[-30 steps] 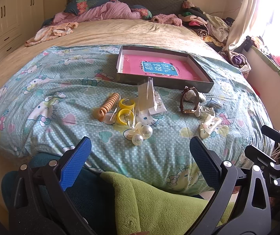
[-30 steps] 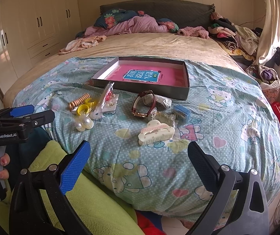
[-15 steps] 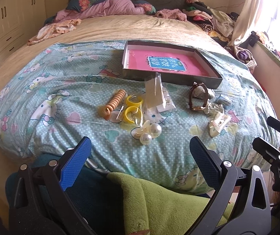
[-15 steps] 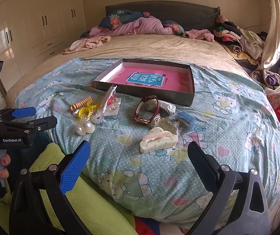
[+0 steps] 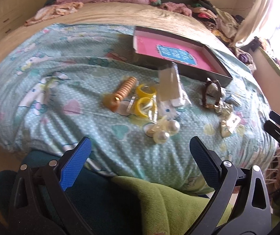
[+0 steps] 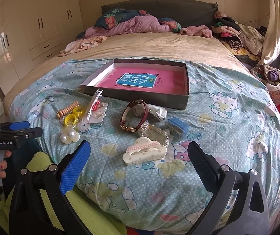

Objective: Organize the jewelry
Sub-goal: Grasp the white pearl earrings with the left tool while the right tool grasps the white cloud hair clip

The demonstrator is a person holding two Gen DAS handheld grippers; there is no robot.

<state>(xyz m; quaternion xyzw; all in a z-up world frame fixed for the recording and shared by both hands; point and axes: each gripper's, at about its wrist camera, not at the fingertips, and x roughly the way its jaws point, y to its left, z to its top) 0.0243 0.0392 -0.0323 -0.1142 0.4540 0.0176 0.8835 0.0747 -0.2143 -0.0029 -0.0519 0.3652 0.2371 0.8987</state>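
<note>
Approach step, nothing picked yet. Left gripper (image 5: 138,152) and right gripper (image 6: 138,156) both spread wide, empty. Jewelry loose on the bed (image 6: 228,137), just before the box (image 6: 186,98). Next: likely descend on the cloud clip (image 6: 145,152).

A home bedroom: a bed (image 6: 159,45) with a dark headboard (image 6: 159,5), rumpled pillows (image 6: 112,19) and a cartoon-print quilt (image 6: 228,117), built-in wardrobes (image 6: 36,25) along one wall, heaped clothes (image 6: 236,35) and a curtained window (image 6: 275,9).

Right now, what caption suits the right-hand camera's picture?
Open right tongs hover before a cloud hair clip, watch and pink-lined box.
</note>
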